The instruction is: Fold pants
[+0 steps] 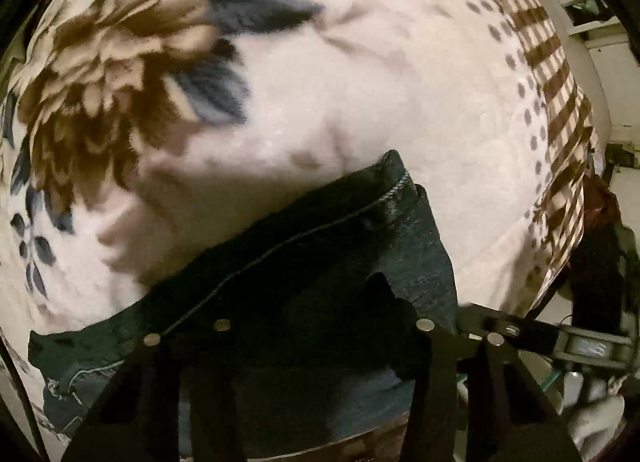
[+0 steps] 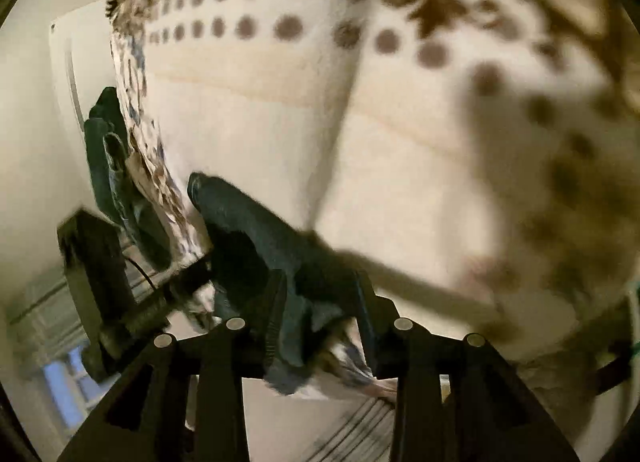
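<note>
Dark denim pants lie over a cream blanket with brown flowers. In the left wrist view the denim drapes across my left gripper and hides its fingertips; a stitched hem edge runs up to the right. In the right wrist view my right gripper is shut on a bunched fold of the pants, lifted off the blanket. More dark denim hangs at the blanket's left edge.
The blanket's brown checked border runs along the right in the left wrist view, with pale floor and the other gripper's body beyond it. In the right wrist view a dark gripper body sits at left over pale floor.
</note>
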`<state>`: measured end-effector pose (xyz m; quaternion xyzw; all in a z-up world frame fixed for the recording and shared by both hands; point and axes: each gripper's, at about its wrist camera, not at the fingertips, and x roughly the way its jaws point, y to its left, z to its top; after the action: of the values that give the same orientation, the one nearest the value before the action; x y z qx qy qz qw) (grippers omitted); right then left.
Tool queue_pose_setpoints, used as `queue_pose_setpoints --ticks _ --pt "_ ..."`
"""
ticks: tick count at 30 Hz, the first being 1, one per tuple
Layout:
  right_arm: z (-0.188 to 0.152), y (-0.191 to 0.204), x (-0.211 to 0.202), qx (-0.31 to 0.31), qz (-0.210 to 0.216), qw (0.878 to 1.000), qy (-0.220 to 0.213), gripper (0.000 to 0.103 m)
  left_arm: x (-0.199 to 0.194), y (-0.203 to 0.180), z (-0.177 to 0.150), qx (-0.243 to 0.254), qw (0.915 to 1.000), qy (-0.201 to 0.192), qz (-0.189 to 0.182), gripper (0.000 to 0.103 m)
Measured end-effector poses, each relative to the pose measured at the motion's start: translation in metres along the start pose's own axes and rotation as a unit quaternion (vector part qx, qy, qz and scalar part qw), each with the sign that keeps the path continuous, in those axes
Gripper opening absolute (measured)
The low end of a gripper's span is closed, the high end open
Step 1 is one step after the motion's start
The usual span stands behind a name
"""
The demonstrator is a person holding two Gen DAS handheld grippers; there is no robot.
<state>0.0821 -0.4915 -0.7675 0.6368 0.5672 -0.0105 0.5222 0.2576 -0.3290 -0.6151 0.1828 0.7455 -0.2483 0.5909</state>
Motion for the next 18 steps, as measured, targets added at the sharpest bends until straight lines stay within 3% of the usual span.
queue_pose_setpoints --ticks 6,10,13,14,16,17,18 --pt "-0.014 0.008 -0.007 -0.025 -0.077 0.996 0.034 0.014 -0.004 0.023 -0.002 -0.007 0.9999 -0.002 -0.013 0.042" --pt "-0.023 0.02 -0.007 -0.053 -0.123 0.989 0.063 0.014 -0.007 0.028 -0.006 -0.002 0.9998 -0.005 -0.017 0.042" --pt "-0.031 0.045 0.001 -0.115 -0.193 0.971 0.08 0.014 -0.013 0.029 -0.011 -0.011 0.9995 -0.002 -0.031 0.042" --pt "-0.027 0.047 0.002 -0.115 -0.198 0.97 0.081 0.016 -0.016 0.031 -0.013 -0.011 0.9994 -0.003 -0.033 0.042" --pt "-0.021 0.051 -0.006 -0.119 -0.23 0.964 0.058 0.025 -0.022 0.032 -0.016 -0.001 0.9997 -0.01 -0.023 0.042" --pt "-0.017 0.055 -0.017 -0.131 -0.27 0.954 0.026 0.025 -0.025 0.035 -0.017 0.0 0.9997 -0.011 -0.024 0.042" --pt "-0.014 0.057 -0.026 -0.133 -0.251 0.959 0.006 0.025 -0.025 0.037 -0.019 0.0 0.9996 -0.013 -0.026 0.042"
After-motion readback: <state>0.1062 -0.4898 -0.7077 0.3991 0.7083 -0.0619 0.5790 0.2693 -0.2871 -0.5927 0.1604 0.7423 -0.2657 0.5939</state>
